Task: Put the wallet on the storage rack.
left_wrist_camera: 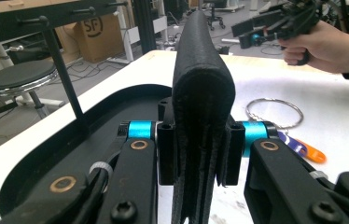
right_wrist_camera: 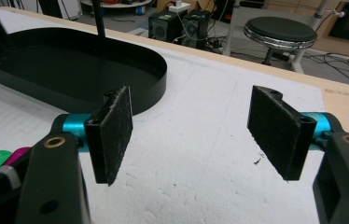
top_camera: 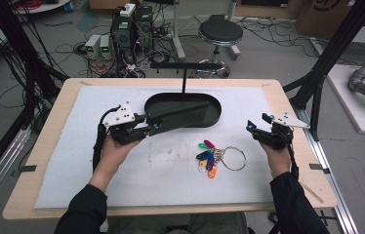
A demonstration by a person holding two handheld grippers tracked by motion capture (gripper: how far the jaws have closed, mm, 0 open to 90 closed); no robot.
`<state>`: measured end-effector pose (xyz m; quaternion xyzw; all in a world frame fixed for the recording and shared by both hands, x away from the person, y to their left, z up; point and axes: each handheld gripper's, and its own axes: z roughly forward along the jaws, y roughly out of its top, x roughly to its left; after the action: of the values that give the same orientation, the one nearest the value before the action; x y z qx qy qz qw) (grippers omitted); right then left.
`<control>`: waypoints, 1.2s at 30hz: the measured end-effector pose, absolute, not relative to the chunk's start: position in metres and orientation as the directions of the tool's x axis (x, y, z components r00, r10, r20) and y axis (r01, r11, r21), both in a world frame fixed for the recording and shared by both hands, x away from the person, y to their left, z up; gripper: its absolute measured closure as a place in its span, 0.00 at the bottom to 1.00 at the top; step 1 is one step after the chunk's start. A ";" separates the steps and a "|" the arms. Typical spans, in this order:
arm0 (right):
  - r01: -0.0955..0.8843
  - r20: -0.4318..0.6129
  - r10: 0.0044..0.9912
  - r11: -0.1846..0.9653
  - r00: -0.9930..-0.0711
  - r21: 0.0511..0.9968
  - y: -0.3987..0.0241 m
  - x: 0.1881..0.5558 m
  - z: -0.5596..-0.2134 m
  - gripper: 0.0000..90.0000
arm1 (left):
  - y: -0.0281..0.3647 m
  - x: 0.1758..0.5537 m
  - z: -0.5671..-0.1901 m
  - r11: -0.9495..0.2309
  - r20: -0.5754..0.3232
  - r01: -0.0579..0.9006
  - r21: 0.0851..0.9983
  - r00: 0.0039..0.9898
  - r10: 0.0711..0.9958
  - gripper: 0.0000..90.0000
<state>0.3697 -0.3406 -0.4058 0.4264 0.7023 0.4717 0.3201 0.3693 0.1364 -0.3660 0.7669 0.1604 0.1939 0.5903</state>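
Spreading across the wooden table point(top_camera: 49, 161), a white foam mat point(top_camera: 161, 180) carries everything else. At its far middle sits a black oval tray point(top_camera: 205, 114) with an upright post rising from its back edge. The left gripper point(top_camera: 157, 127) reaches toward the tray's near-left rim, its jaws pressed onto a long, flat black leathery strap point(left_wrist_camera: 203, 93); in the left gripper view the strap stands folded between the pads and runs forward over the tray. The right gripper point(top_camera: 250, 127) hovers above the mat's right side, well apart from the tray, jaws spread wide with nothing between them. Between the two hands, nearer the right, lies a metal ring point(top_camera: 233, 158) bearing coloured key tags point(top_camera: 207, 158).
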 end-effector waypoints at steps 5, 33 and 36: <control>0.289 -0.048 0.904 0.185 -0.424 0.939 -0.343 0.371 -0.406 0.35 | 0.133 0.379 -0.366 -0.253 0.105 0.025 0.967 0.869 0.484 0.82; 0.283 -0.051 0.907 0.183 -0.417 0.942 -0.343 0.372 -0.407 0.35 | 0.122 0.427 -0.385 -0.203 0.101 0.019 0.979 0.818 0.566 0.82; 0.284 -0.048 0.907 0.181 -0.417 0.941 -0.343 0.372 -0.407 0.36 | 0.121 0.432 -0.389 -0.202 0.106 0.015 0.979 0.810 0.577 0.82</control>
<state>0.3719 -0.3430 -0.4066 0.4288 0.6949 0.4751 0.3279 0.4321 0.1206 -0.3892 0.7390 0.2003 0.2343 0.5990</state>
